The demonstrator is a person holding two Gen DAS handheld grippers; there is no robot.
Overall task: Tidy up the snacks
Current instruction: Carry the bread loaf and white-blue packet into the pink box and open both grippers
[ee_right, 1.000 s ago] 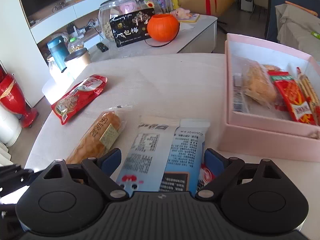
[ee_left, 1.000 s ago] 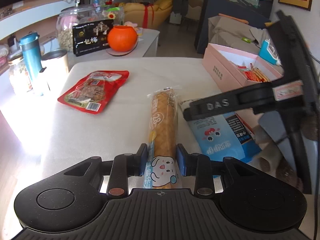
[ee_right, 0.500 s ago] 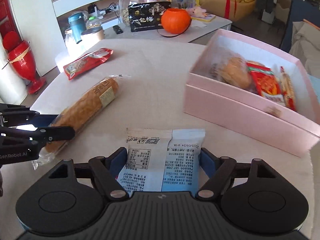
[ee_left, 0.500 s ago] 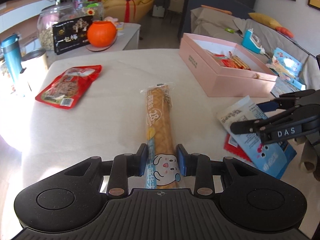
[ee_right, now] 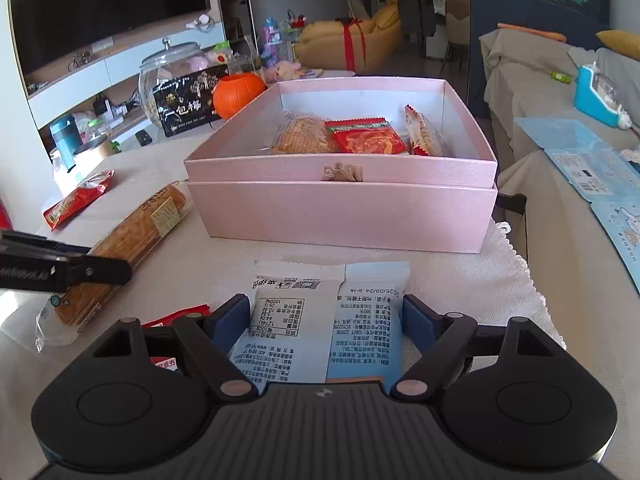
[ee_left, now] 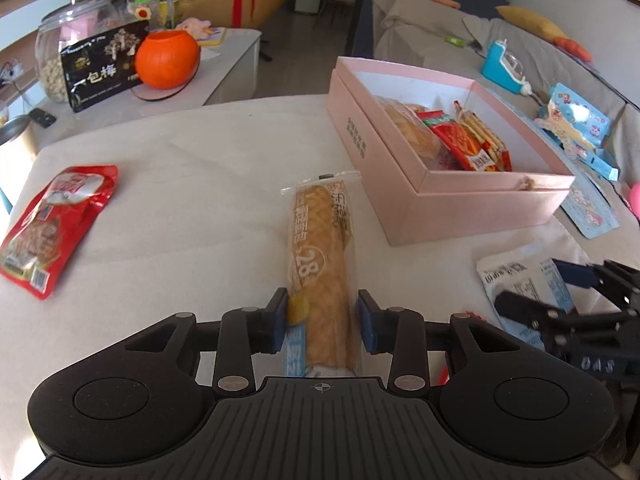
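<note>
A long bread packet (ee_left: 320, 260) lies on the cloth-covered table, close to the left corner of the open pink box (ee_left: 440, 216). My left gripper (ee_left: 322, 312) straddles its near end; the jaws are opening and a thin gap shows at the right pad. A blue-and-white snack packet (ee_right: 332, 320) lies flat in front of the pink box (ee_right: 340, 220). My right gripper (ee_right: 326, 316) stands around it, jaws opening, pads just off its edges. Inside the box sit a bread bun, a red packet and crackers. A red pouch (ee_left: 52, 224) lies at the far left.
A small red packet (ee_right: 176, 316) peeks out beside the right gripper's left finger. Behind the table stand an orange pumpkin (ee_left: 167, 60), a black carton (ee_left: 100, 72) and a glass jar (ee_left: 60, 52). Blue leaflets (ee_right: 580, 160) lie on the covered sofa to the right.
Both grippers came closer to the pink box, bringing the bread and the blue-and-white packet along. The left pads now stand slightly wider around the bread.
</note>
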